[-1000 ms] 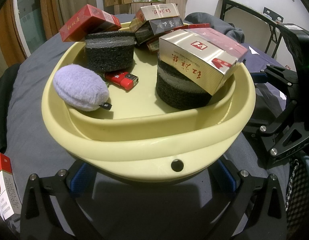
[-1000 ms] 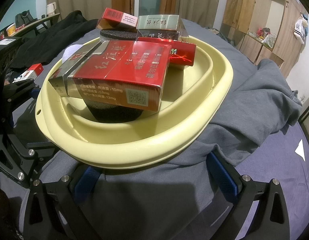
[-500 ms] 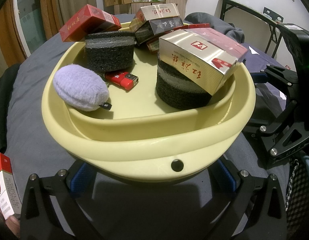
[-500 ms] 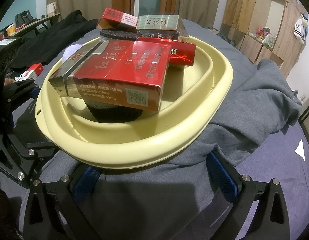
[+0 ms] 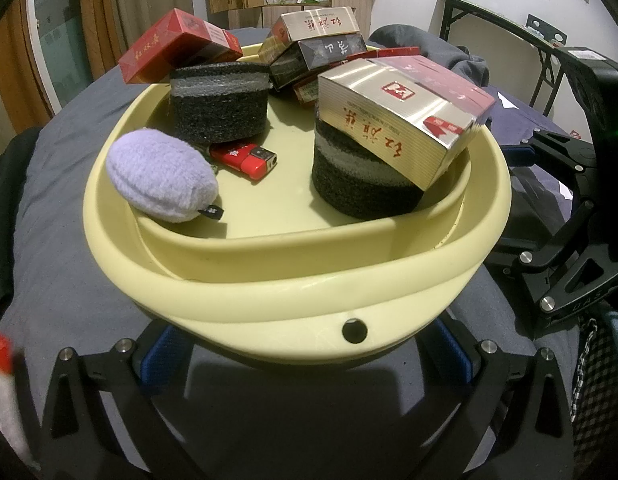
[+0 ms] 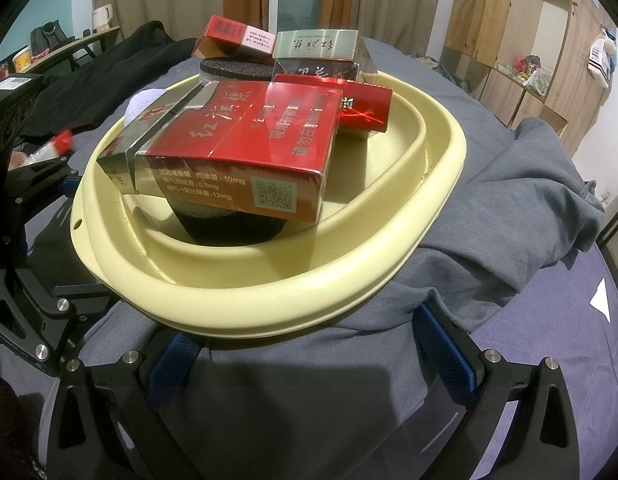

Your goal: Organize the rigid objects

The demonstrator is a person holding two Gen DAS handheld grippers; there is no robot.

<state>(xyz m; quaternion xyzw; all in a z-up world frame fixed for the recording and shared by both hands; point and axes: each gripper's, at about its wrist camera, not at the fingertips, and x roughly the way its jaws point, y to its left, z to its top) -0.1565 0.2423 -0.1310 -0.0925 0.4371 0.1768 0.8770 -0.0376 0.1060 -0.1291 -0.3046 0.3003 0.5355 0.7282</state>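
A pale yellow basin (image 5: 269, 280) (image 6: 269, 304) on a grey-covered bed holds the objects. Inside are two black foam rolls (image 5: 219, 100) (image 5: 361, 184), a purple plush (image 5: 161, 176), a red lighter (image 5: 245, 160) and several cigarette boxes. A silver-and-red carton (image 5: 397, 120) (image 6: 237, 148) leans on the nearer roll. A red box (image 5: 177, 48) lies on the far roll. My left gripper (image 5: 307, 356) is open, its fingers low under the basin's near rim. My right gripper (image 6: 309, 352) is open too, at the basin's other side, over grey cloth.
A rumpled grey garment (image 6: 509, 200) lies under and to the right of the basin. A small red-and-white box (image 6: 59, 144) shows blurred at the left, beside a bit of a hand. Black clothing (image 6: 129, 60), a folding table (image 5: 489, 12) and wooden cabinets (image 6: 509, 40) surround the bed.
The small red-and-white box beside the basin has turned blurred and shifted slightly. Both grippers, the basin and its contents stay where they were.
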